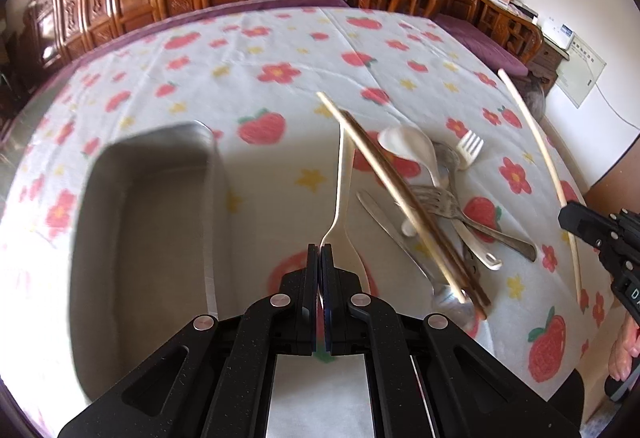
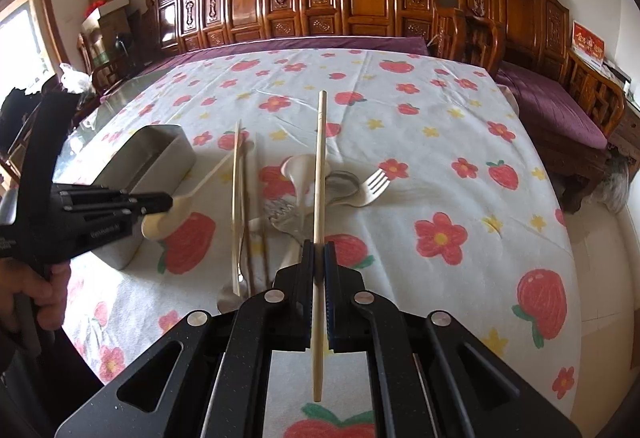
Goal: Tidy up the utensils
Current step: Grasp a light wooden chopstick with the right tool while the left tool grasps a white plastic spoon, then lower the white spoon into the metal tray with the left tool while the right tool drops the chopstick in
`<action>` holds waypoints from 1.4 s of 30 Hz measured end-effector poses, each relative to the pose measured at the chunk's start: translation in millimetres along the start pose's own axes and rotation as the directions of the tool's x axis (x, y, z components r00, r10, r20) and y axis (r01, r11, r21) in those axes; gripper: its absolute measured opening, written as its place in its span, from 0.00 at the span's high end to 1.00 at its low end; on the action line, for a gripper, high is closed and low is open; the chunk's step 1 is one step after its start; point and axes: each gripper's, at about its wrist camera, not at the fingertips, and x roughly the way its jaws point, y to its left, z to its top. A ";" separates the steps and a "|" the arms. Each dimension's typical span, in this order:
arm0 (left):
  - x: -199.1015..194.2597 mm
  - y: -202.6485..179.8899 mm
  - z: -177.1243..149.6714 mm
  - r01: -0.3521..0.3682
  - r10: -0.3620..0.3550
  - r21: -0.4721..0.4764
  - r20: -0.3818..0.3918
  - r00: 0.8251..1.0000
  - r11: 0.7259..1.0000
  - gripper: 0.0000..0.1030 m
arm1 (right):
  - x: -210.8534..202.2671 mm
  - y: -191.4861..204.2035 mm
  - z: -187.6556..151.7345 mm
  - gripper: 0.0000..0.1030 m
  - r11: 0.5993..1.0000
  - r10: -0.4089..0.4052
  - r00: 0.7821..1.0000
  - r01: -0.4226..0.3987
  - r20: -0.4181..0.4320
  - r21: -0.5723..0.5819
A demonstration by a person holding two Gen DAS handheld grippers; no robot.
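Metal tin is sitting at the left of the table, open side up, long axis running near-to-far. Left claw is pinching a cream spoon at the neck next to the bowl, handle sticking out ahead of the tips and away toward the far side; in the right wrist view the bowl is hanging just past the tin's near right corner, so judging by that the tin is lying left of this claw and the left hand is the nearer one to it. Centre-right, the loose pile of forks, spoons, a knife and dark chopsticks is lying on the cloth, mostly near-to-far. Right claw is clamping one pale chopstick about mid-length, stick in line with the fingers, far end pointing across the table, well apart from the tin with the pile between.
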 end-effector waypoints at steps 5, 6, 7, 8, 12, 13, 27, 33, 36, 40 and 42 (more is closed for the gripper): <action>-20.9 11.5 7.0 -0.027 0.027 0.004 0.046 0.999 1.000 0.99 | -4.5 15.2 2.6 0.94 0.999 0.028 1.000 -0.027 0.010 -0.023; -24.2 13.0 7.6 -0.031 0.030 0.005 0.052 0.998 1.000 0.99 | -5.0 18.2 3.0 0.94 0.999 0.031 0.999 -0.031 0.011 -0.028; -28.2 15.5 7.7 -0.036 0.036 0.007 0.059 0.998 0.999 0.99 | -5.4 21.8 3.5 0.94 0.999 0.035 0.999 -0.035 0.011 -0.033; -30.4 17.4 7.5 -0.039 0.039 0.009 0.062 0.997 0.999 0.99 | -5.7 25.3 4.0 0.94 0.999 0.039 0.999 -0.038 0.011 -0.037; -38.1 28.5 4.5 -0.057 0.056 0.010 0.071 0.996 0.998 0.99 | -6.9 39.4 5.7 0.94 0.997 0.052 0.999 -0.052 0.012 -0.055; -40.2 33.6 2.7 -0.062 0.061 0.010 0.072 0.996 0.998 0.99 | -7.7 43.9 6.5 0.94 0.997 0.056 0.998 -0.055 0.014 -0.061; -42.6 104.1 -18.8 -0.126 0.128 -0.050 0.029 0.991 0.991 0.99 | -0.1 99.1 24.2 0.94 0.989 0.120 0.993 -0.117 0.020 -0.087; -30.5 112.0 -23.4 -0.131 0.131 -0.058 -0.011 0.991 0.990 0.98 | 7.4 122.3 31.5 0.94 0.985 0.151 0.989 -0.150 0.008 -0.090; -30.4 116.5 -25.4 -0.124 0.123 -0.067 -0.016 0.992 0.990 0.86 | 12.6 134.9 34.6 0.94 0.982 0.164 0.986 -0.164 -0.002 -0.093; -43.9 125.6 -28.1 -0.128 0.130 -0.071 0.016 0.991 0.989 0.78 | 22.6 152.3 40.8 0.94 0.977 0.194 0.981 -0.195 -0.018 -0.083; -51.7 130.9 -27.7 -0.128 0.131 -0.075 0.032 0.991 0.989 0.78 | 27.9 160.5 44.2 0.94 0.974 0.212 0.977 -0.213 -0.026 -0.074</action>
